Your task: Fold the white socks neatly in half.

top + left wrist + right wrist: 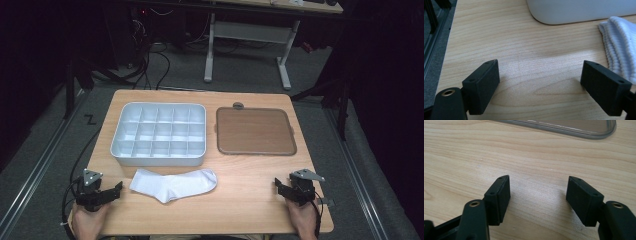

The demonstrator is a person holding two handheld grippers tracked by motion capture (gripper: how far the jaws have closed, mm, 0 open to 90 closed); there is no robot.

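Item 1, near edge, left: left gripper (pixel 118 187), black two-jaw tool in the person's left hand (pixel 88 220), jaws spread apart with nothing but bare wood between them. It rests low over the light wooden table (pixel 250 200), pointing toward item 3.

Item 2, near edge, right: right gripper (pixel 276 184), same make, jaws likewise released and empty, held well apart from everything else.

Item 3, centre front: white ribbed cotton sock (pixel 174 184), lying flat, cuff end just beside the left gripper, toe toward the right. In the left gripper view its ribbed edge (pixel 619 50) sits just off the right-hand jaw.

Item 4, behind the sock: white plastic organiser tray with many small compartments (pixel 159 159), all apparently vacant (the far cells are too small to be sure).

Item 5, right of the tray: brown rounded-rectangle lid with a grey rim (pixel 255 131), lying flat.

Handling note: the step looks like a first pick of the sock. Best to slide the left jaws across the cuff, pinch both layers together, and bring the right gripper to the toe so the fabric lifts without sagging.
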